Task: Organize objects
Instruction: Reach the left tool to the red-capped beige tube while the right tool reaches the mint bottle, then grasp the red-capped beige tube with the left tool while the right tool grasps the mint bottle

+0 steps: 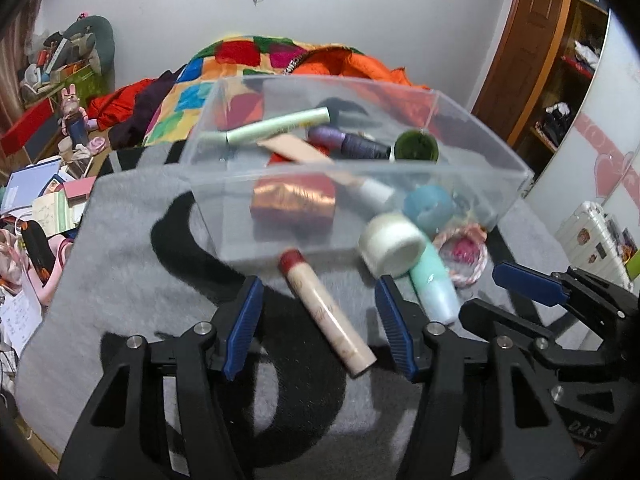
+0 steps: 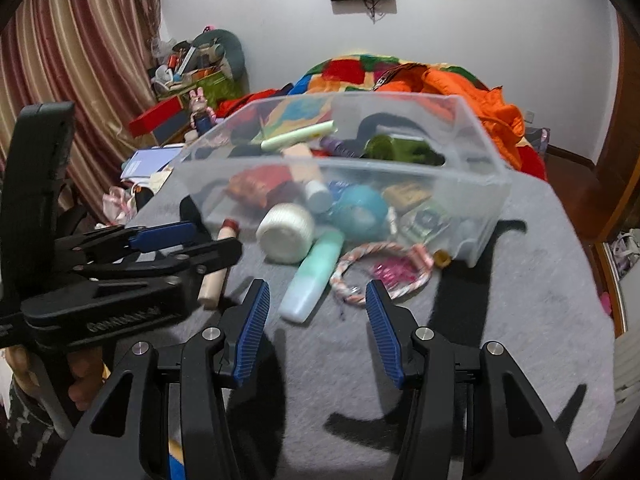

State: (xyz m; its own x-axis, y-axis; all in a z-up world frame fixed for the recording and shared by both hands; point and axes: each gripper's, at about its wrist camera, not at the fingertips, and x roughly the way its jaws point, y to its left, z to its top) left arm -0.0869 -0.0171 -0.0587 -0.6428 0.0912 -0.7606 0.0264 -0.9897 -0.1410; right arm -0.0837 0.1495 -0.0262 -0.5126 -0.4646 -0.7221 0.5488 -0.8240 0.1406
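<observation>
2 grippers, left gripper (image 1: 318, 322) and right gripper (image 2: 316, 326), gape empty near the bin (image 1: 516, 178) edge.

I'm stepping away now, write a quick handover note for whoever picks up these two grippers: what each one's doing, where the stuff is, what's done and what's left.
Left gripper: open, empty, jaws either side of the beige tube on the grey mat.
Right gripper: open, empty, just short of the mint bottle.
Clear bin: already holds tubes, a green jar and a red packet, among others.
Left outside, in front of the bin: beige tube, white jar, mint bottle, rope ring.
</observation>
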